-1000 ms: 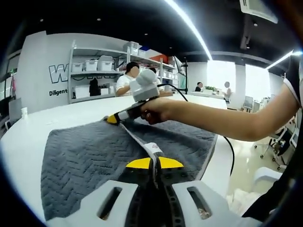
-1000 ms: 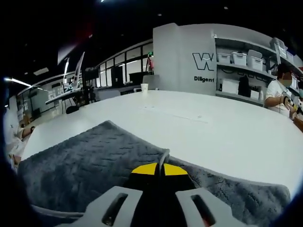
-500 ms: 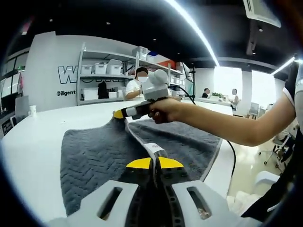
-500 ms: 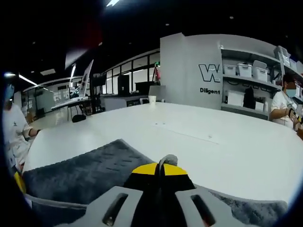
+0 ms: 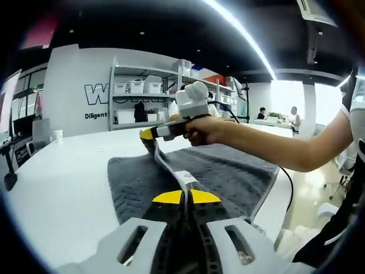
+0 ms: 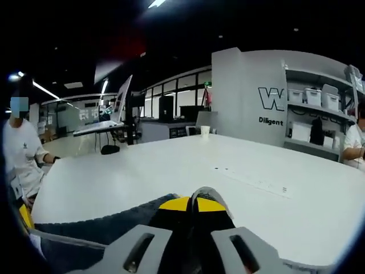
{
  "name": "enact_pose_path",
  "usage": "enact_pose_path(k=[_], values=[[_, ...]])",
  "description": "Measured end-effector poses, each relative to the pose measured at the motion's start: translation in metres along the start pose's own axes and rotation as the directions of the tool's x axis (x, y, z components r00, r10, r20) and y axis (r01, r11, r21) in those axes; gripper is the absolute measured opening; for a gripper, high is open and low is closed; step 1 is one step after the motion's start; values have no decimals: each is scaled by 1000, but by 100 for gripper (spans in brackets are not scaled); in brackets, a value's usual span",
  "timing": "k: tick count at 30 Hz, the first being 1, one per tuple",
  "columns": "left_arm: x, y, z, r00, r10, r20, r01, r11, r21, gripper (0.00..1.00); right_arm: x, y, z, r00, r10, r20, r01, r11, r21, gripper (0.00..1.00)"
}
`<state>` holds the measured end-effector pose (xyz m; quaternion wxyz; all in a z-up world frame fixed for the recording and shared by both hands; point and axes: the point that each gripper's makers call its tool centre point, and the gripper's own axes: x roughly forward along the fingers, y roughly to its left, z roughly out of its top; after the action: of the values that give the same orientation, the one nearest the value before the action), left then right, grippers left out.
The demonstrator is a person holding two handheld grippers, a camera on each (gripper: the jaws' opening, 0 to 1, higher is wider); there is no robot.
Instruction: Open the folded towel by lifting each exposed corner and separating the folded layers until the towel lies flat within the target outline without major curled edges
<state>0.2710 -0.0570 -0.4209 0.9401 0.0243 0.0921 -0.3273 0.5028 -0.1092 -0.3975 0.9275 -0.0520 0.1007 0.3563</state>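
A dark grey towel (image 5: 228, 171) with a zigzag weave lies on the white table (image 5: 63, 188), one layer raised off it. My left gripper (image 5: 185, 197) is shut on the towel's pale hemmed edge (image 5: 171, 171), which runs taut up to the right gripper (image 5: 149, 134). That gripper, held in a person's hand, is shut on the far corner and holds it above the table. In the right gripper view my right gripper (image 6: 193, 202) pinches a grey towel fold (image 6: 204, 197), and the towel (image 6: 102, 228) hangs below it at the left.
The white table (image 6: 256, 194) stretches far ahead; a paper cup (image 6: 205, 130) stands at its far side. Shelves with white bins (image 5: 137, 85) line the back wall. A black cable (image 5: 288, 177) trails off the table's right edge. A person in white (image 6: 20, 151) stands at left.
Both grippers have risen, lifting the held towel edge higher. The raised layer has drawn in toward the right, and more bare table shows at the left in the left gripper view.
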Motion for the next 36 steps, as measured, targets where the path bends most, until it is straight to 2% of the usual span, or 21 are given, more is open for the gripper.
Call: enact_pose_path(k=[6,12,18,24,30,33,36], values=[[-18,24,-2,998,64,7,-64,998,-10,1,29,33,16,998,65,14,-64,997,-30,0],[-34,47,-5,993,120,2,-120,993,-15,1,46,55,22,995,98,16,-97,994,-47,0],[-53,71,-9,983,185,-1,-185,983,-12,1,68,83,34,989,143,22,-141,987,-74,0],[-70,91,-10,973,233,4,-233,972,15,1,85,99,44,984,171,51,-166,983,-82,0],[-90,118,-12,954,300,-13,-300,954,16,1,108,125,51,975,213,63,-208,975,-78,0],[-96,124,-12,948,316,-16,-316,949,12,1,116,137,57,970,232,70,-226,971,-84,0],[-107,136,-14,936,350,-23,-350,937,11,1,124,149,65,965,250,82,-243,966,-86,0]])
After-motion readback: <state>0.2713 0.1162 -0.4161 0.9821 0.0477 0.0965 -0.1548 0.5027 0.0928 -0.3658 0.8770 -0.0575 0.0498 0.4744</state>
